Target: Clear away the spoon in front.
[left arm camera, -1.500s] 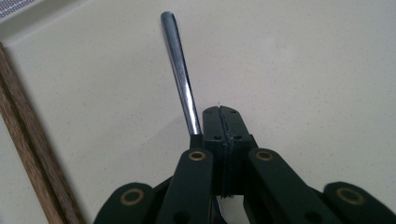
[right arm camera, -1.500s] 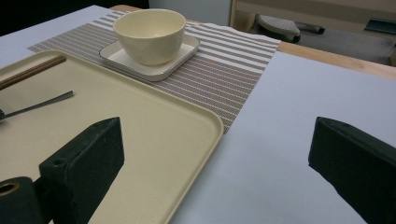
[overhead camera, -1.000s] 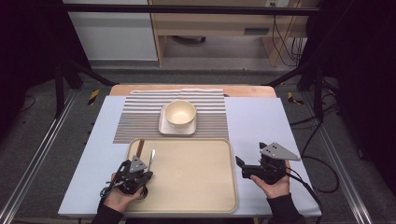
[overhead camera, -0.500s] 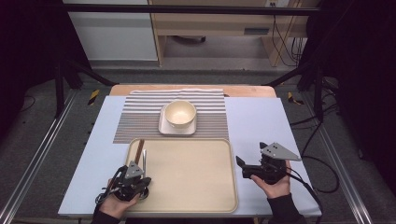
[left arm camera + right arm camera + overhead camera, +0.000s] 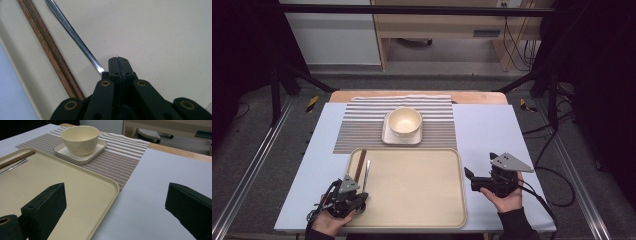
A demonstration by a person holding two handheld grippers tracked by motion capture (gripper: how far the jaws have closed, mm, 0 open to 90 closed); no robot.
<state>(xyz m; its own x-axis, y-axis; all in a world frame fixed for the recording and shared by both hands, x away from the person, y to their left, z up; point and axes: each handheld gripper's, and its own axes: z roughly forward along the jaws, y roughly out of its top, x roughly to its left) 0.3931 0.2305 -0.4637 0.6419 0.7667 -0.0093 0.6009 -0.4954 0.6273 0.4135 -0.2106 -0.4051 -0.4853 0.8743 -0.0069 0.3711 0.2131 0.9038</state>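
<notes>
A: Is the left gripper [image 5: 118,60] holding anything?
B: No, jaws pressed together, empty; the metal utensil handle [image 5: 72,35] lies just beside its tip, wooden chopsticks [image 5: 50,47] beyond.
A: The right gripper [image 5: 116,202]?
B: Jaws spread wide beside the tray [image 5: 100,195].

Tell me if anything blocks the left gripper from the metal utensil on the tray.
Nothing visible does. The left gripper, jaws shut, sits right at the near tip of the utensil; the chopsticks lie beside it, farther left.

The table [image 5: 492,135] is evenly lit from above; surroundings are left dark, and nearby jaws are rendered softly blurred.
</notes>
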